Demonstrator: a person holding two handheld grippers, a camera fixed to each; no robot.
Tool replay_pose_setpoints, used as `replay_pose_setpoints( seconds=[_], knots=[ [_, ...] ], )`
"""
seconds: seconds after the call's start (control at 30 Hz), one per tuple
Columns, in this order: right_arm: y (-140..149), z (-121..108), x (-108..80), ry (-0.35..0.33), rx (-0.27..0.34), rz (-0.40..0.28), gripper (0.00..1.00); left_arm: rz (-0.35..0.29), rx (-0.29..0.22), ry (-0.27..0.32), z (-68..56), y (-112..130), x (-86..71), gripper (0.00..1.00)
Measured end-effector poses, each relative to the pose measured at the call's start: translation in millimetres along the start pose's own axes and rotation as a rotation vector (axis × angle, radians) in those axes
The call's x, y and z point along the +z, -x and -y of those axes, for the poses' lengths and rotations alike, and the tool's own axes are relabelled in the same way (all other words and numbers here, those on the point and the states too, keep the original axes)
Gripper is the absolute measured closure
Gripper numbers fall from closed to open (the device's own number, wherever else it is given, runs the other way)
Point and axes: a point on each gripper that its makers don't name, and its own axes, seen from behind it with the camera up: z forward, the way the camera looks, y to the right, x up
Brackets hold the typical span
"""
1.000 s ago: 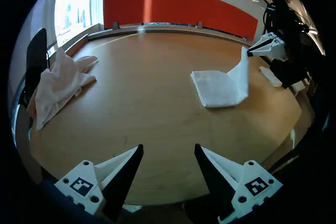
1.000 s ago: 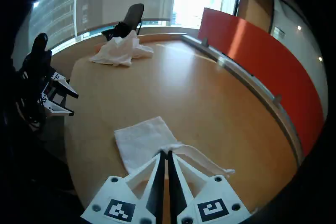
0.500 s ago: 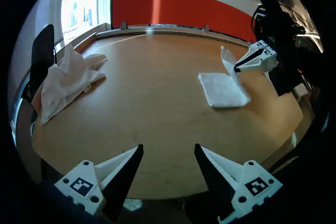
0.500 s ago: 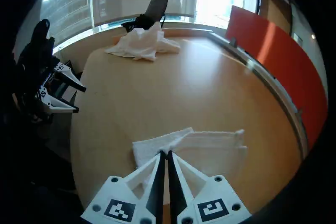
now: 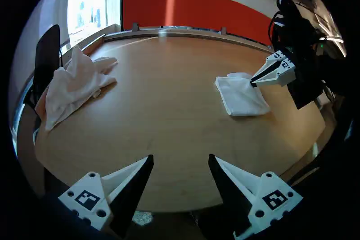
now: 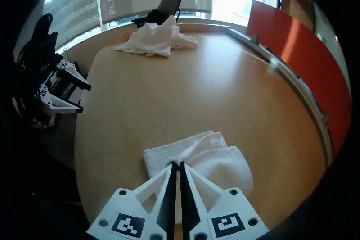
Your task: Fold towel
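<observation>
Heap of white cloths (image 5: 72, 84) sits far left on the wooden table (image 5: 166, 105). L gripper (image 5: 180, 168) hangs over the near edge, fingers wide apart. Towel (image 5: 240, 98) lies folded flat on the right side, w/ R gripper (image 5: 253, 82) right there, fingers squeezed together on its top layer.

- A rounded wooden table (image 5: 171, 105) is shown.
- A folded white towel (image 5: 240, 98) is laid flat on it.
- A crumpled white heap (image 5: 72, 87), possibly more towels, is piled well apart.
</observation>
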Motion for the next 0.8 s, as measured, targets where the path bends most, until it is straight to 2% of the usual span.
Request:
replay_pose_setpoints(
  seconds=[0.17, 0.37, 0.5, 0.8],
  knots=[
    [0.6, 0.2, -0.1, 0.002, 0.002, -0.002, 0.85, -0.002, 0.002, 0.001, 0.2, -1.2, 0.0, 0.10],
    [3.3, 1.8, -1.0, 0.002, 0.023, -0.004, 0.35, -0.003, 0.004, 0.001, 0.8, -2.0, -0.5, 0.10],
    [10.0, 1.6, -2.6, 0.011, 0.039, 0.000, 0.28, -0.005, 0.006, 0.000, 0.7, -2.7, -0.9, 0.10],
    [35.3, 1.2, -9.2, 0.040, 0.083, 0.017, 0.28, -0.010, 0.010, -0.001, -1.0, -5.0, -1.6, 0.10]
  ],
)
